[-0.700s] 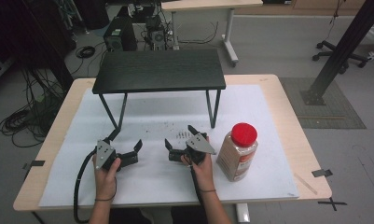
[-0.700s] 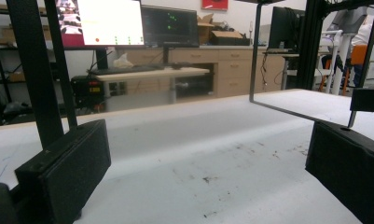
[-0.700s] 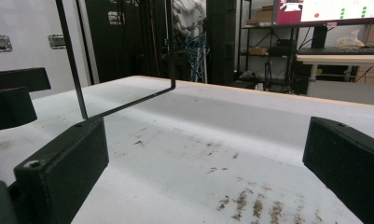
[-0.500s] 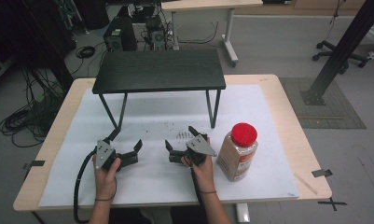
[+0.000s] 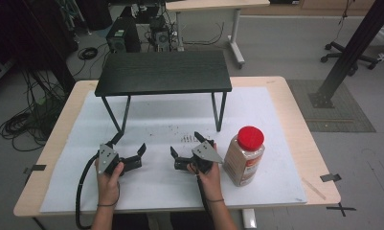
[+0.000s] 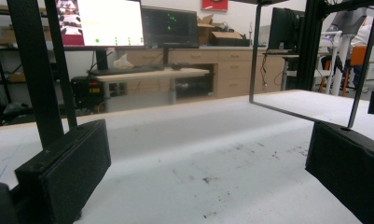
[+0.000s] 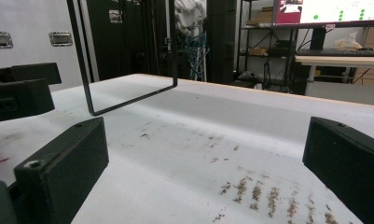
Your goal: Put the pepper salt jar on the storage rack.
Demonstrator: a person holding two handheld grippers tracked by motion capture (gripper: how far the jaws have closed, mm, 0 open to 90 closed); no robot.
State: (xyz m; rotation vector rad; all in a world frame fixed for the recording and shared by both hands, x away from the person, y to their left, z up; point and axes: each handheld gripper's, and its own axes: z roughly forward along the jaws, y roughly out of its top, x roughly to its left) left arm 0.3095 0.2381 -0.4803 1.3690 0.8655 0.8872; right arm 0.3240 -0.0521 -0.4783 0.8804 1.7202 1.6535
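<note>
My left gripper (image 5: pixel 129 144) rests on the white mat (image 5: pixel 276 115) at the near left, held in a hand, jaws wide open with nothing between them. To its right my right gripper (image 5: pixel 185 144) also lies open and empty, angled toward the left gripper. A clear jar with a red lid (image 5: pixel 245 155) stands upright just right of the right hand. In the left gripper view the open left gripper (image 6: pixel 205 172) frames bare, speckled mat. The right gripper view shows the open right gripper (image 7: pixel 203 168) over stained mat, with the left gripper (image 7: pixel 17 93) farther off at left.
A low black shelf (image 5: pixel 163 72) on thin metal legs stands at the middle back of the mat; its legs (image 6: pixel 35 70) (image 7: pixel 128 100) rise ahead of both grippers. Dark specks (image 5: pixel 187 139) dot the mat near the right gripper. The wooden table edge (image 5: pixel 319 158) runs along the right.
</note>
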